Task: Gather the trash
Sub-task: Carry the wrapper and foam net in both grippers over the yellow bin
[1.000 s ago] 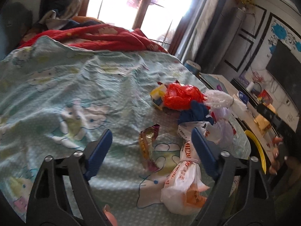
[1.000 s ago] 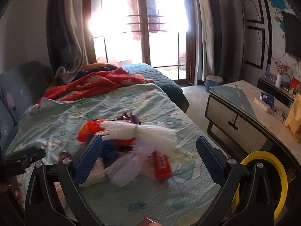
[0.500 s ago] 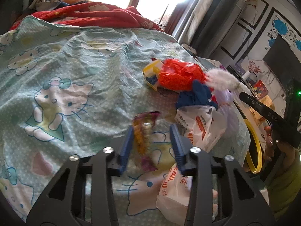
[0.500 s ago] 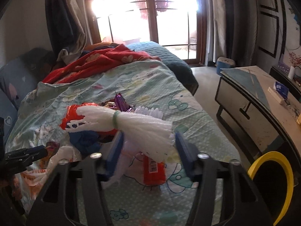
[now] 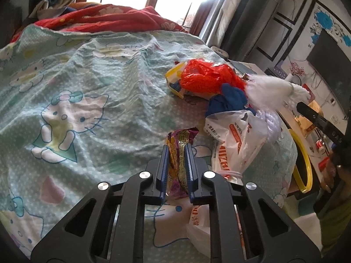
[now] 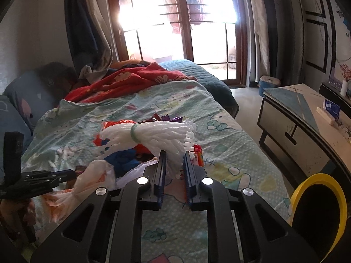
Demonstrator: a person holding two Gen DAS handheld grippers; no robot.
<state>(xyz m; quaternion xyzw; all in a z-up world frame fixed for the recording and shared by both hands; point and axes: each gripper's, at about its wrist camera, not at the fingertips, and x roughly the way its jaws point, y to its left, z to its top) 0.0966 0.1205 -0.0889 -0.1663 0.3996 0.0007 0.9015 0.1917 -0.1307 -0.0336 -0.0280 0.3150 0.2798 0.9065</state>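
- A sunlit bedroom: a bed [image 5: 92,83] covered with a pale green cartoon-cat sheet, a red blanket [image 5: 105,18] bunched at its far end, and a bright glass door [image 6: 175,19] beyond.
- Trash lies in a loose pile on the sheet near the bed's edge: an orange plastic bag [image 5: 208,79], a blue scrap [image 5: 228,102] and a white printed bag [image 5: 234,140].
- The left gripper [image 5: 176,160] is closing, its blue pads pinching a purple and gold snack wrapper [image 5: 179,144] that lies on the sheet just beside the white bag.
- The right gripper [image 6: 173,164] is closing too, its pads pinching a white foam net sleeve [image 6: 158,135] on top of the pile.
- A yellow-rimmed bin [image 6: 318,208] stands beside the bed.
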